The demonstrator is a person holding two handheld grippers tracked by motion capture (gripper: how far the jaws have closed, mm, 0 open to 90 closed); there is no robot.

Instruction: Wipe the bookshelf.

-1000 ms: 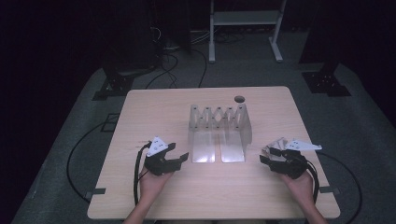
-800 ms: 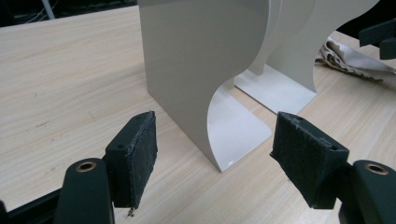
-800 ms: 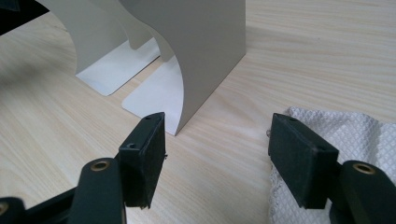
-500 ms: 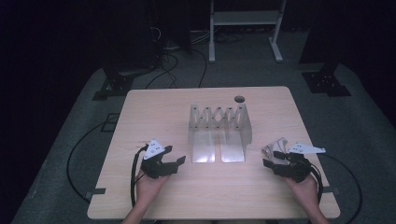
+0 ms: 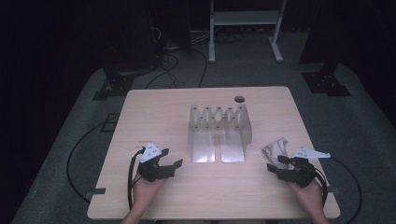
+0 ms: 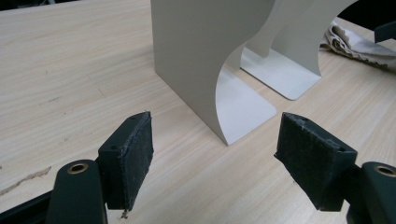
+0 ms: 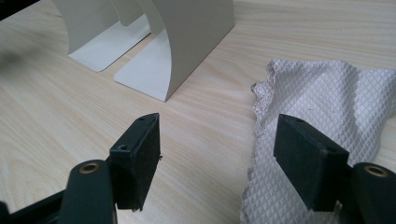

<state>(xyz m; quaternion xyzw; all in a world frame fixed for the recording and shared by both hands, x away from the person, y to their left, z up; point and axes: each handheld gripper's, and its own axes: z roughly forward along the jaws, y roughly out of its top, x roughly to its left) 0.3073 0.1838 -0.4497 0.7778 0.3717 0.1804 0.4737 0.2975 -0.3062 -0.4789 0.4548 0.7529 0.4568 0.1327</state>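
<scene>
A beige metal rack of bookends stands upright in the middle of the wooden table. A crumpled white quilted cloth lies to its right. My left gripper rests on the table left of the rack, open, with the nearest bookend just ahead of its empty jaws. My right gripper sits right beside the cloth. Its jaws have just been opening and stand open. The cloth's edge lies under the right-hand pad, and neither pad presses on it.
A round cable hole sits in the table behind the rack. Black cables loop over the grey floor around the table. Dark stand feet and a white frame stand beyond the far edge.
Both hands have hardly shifted. The right gripper's jaws look slightly wider apart than before.
</scene>
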